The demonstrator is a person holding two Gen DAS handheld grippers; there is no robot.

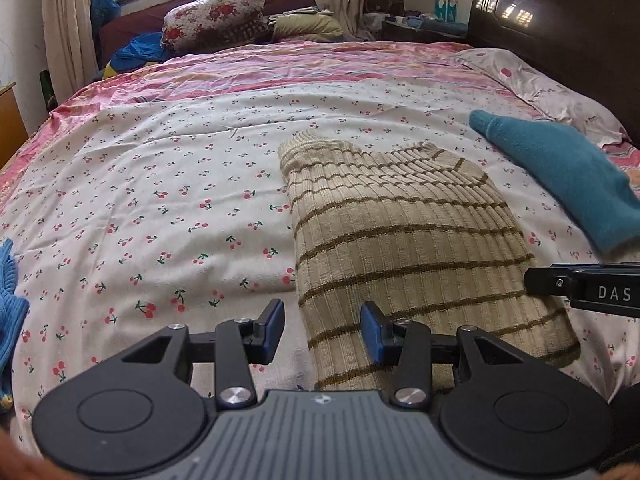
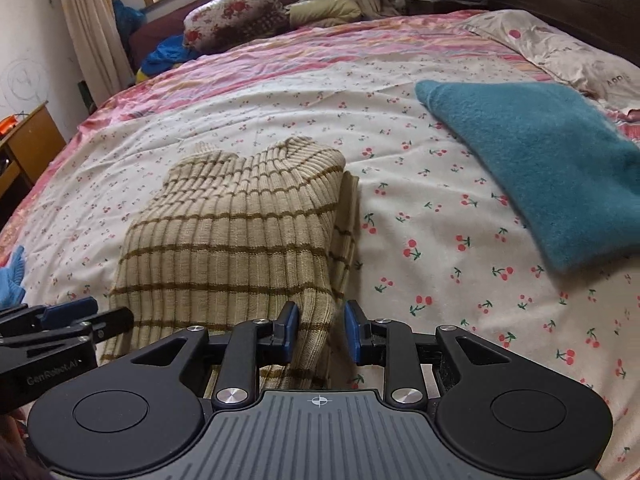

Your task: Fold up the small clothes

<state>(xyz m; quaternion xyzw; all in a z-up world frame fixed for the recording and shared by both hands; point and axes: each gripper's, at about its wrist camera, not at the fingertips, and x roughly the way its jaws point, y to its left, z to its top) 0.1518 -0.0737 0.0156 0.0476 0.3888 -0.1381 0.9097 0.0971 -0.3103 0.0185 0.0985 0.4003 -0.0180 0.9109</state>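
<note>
Home bedroom: bed (image 1: pixel 200 160), headboard (image 1: pixel 560 40), curtains (image 1: pixel 64 20).

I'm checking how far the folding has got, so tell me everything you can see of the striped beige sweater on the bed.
The sweater is a beige ribbed knit with thin brown stripes across it. It lies flat on the cherry-print bedsheet, folded into a narrow stack, with a lower layer peeking out along its right edge and its ribbed end pointing toward the window. The left tool sits open over its near left edge, the right tool open at its near right corner; neither visibly pinches it. The teal garment lies apart, to its right.
</note>
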